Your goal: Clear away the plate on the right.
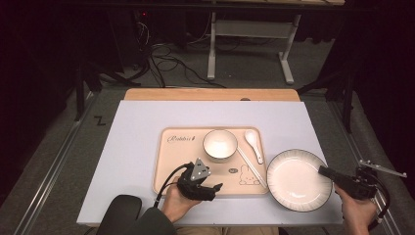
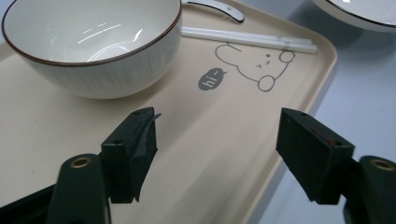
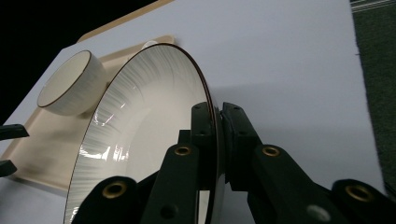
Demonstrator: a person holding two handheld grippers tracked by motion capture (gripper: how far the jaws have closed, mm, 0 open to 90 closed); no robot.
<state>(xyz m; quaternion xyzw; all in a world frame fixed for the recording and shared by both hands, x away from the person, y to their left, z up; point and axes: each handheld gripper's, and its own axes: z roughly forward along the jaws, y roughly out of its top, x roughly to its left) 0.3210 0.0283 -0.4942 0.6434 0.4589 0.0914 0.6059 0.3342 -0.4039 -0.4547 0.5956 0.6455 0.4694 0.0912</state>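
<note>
The bench (image 1: 142, 127) has a big pale grey-blue top, with a strip of light wood along its far edge. All around it the room is dark. Behind the bench there is a grey carpet floor (image 1: 244, 63) with black cables (image 1: 169, 61) lying on it and a white metal frame (image 1: 249, 46) standing up. Metal rails (image 1: 46, 169) run down the left and right sides of the bench.

A cream tray (image 1: 169, 164) with a bunny drawing sits in the middle of the bench. On the tray, near its far edge, there is a white bowl (image 1: 219, 144). Just right of the bowl lie a white spoon (image 1: 253, 143) and white chopsticks (image 1: 250, 165).

The big white plate (image 1: 293, 180) with a dark rim is at the right side of the tray, and its left edge touches the tray's near right corner. The right gripper (image 1: 327, 172) has its fingers (image 3: 205, 135) pressed tight on the plate's right rim, one finger on each side of it.

The left gripper (image 1: 208, 186) is over the near edge of the tray, in front of the bowl. Its fingers (image 2: 135, 144) are spread wide apart with nothing between them, just the bare tray below.
</note>
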